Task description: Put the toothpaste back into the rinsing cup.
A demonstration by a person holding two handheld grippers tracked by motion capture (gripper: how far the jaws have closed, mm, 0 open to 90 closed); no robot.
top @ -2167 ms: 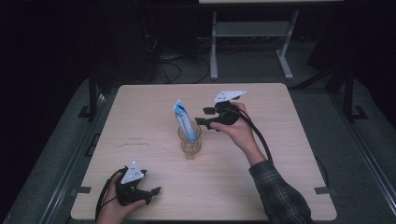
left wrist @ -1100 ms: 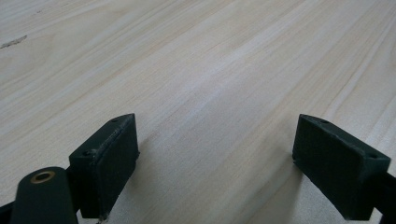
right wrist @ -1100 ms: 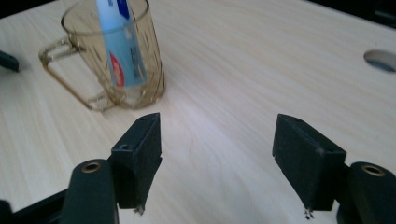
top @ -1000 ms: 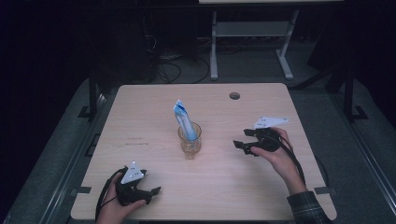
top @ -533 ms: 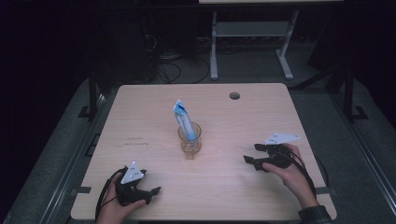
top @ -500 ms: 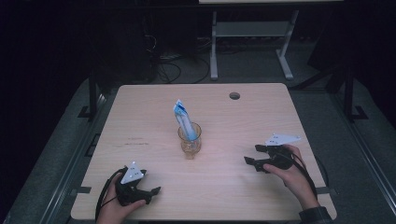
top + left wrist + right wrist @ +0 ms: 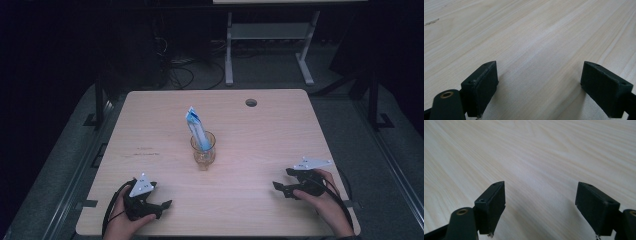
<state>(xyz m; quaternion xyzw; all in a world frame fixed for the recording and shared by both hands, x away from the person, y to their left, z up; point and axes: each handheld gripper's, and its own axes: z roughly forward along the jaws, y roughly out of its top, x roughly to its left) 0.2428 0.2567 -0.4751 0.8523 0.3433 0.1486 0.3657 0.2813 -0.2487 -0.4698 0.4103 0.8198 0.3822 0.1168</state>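
The right gripper [image 7: 286, 182] has moved since a couple of seconds ago. Back then it was up by the glass [image 7: 203, 149], right next to the blue and white packet [image 7: 198, 130]. Now it sits low at about 4 o'clock on the desk [image 7: 150, 120], well apart from the glass. Half a second ago it was almost in this same spot. The left gripper [image 7: 159, 207] has stayed put at about 7 o'clock, near the front edge of the desk.

The glass has not moved. It stands upright in the middle of the desk. The packet stands inside it and leans a little toward 11 o'clock, with its top poking out above the rim.

The jaws of the right gripper are spread wide apart. In the right gripper view [image 7: 541, 210] there is just bare wood between them, and they hold nothing. The jaws of the left gripper are spread wide too. In the left gripper view [image 7: 540, 90] they hold nothing, and they sit very close above the wood.

A small round hole [image 7: 251, 102] sits in the desk at about 1 o'clock.
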